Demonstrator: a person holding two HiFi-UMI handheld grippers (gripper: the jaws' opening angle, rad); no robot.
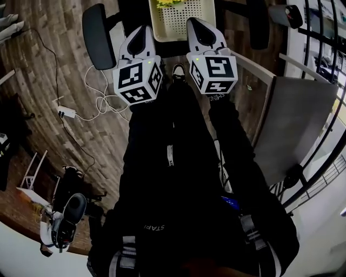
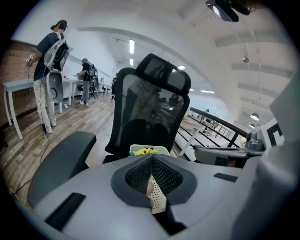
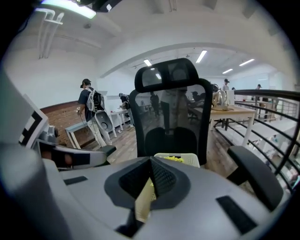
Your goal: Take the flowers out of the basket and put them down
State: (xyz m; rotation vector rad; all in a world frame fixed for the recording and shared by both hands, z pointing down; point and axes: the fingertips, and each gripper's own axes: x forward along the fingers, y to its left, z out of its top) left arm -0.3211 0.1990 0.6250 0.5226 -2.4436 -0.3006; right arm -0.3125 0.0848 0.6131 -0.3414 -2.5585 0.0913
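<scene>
A cream perforated basket [image 1: 181, 19] sits on the seat of an office chair, with yellow flowers [image 1: 168, 2] showing at its far end. Both grippers hover side by side just in front of it, pointing at it. My left gripper [image 1: 141, 30] is shut with nothing in it, and my right gripper [image 1: 201, 24] is shut and empty too. In the left gripper view the basket's rim [image 2: 136, 148] and the flowers [image 2: 146, 151] peek over the closed left gripper [image 2: 151, 158]. The right gripper view has the basket [image 3: 187, 160] and flowers [image 3: 174, 159] just beyond the closed right gripper [image 3: 151, 160].
The chair's black mesh backrest [image 2: 150, 108] rises behind the basket, with armrests on the left [image 1: 97, 35] and right [image 1: 258, 21]. White cables [image 1: 97, 100] lie on the wood floor. A grey table [image 1: 297, 124] and a railing stand at right. People [image 2: 49, 70] stand far off.
</scene>
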